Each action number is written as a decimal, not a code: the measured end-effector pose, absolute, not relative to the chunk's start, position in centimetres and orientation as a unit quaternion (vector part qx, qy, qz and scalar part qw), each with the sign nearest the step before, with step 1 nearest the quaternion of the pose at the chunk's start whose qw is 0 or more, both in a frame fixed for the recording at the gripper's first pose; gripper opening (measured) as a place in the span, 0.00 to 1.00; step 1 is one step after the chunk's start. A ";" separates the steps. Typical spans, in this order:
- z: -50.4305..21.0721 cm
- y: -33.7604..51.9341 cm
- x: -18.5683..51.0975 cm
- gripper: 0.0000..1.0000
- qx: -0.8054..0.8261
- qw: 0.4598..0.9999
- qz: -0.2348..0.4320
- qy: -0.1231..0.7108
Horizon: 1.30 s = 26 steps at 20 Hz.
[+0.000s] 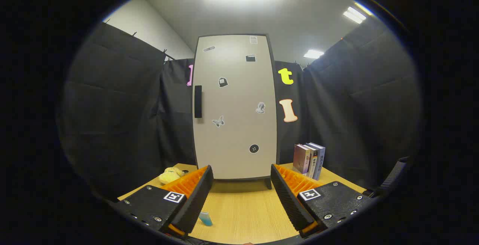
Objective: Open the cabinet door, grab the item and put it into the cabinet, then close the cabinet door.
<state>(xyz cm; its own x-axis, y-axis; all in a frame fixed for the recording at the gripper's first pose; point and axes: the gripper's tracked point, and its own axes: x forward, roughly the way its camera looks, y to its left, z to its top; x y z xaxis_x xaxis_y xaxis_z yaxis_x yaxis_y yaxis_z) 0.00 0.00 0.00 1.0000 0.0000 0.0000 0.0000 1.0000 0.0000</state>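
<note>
Landmark: the cabinet [235,106] stood upright on the table [243,207], its door [235,125] fully closed.
Handle: a dark vertical handle [198,101] sat on the door's left edge, about mid-height.
Gripper: the gripper [241,179] was spread wide and empty, held back from the cabinet's base.
Item: probably the yellow plush toy [171,174], which lay left of the cabinet's foot.
Other things: books [309,160] stood right of the cabinet.
Step in hand: opening the door; best to rise to the handle, approach squarely, and pull outward along the hinge's arc.
</note>
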 end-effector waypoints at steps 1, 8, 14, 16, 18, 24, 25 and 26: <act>-0.1 0.0 0.0 0.95 0.000 1.000 -0.001 0.002; -0.3 -0.4 0.1 0.95 0.001 1.000 -0.006 0.002; -0.3 -0.4 0.6 0.95 0.005 1.000 -0.005 0.003; -0.4 -0.3 0.9 0.95 0.010 1.000 -0.001 0.003; 0.1 -0.1 1.2 0.95 0.017 1.000 0.001 -0.001; 2.8 1.9 4.8 0.95 0.015 0.999 0.036 -0.006; 3.6 2.5 5.6 0.95 0.015 0.999 0.041 -0.010; 4.3 3.0 6.4 0.95 0.014 0.999 0.048 -0.013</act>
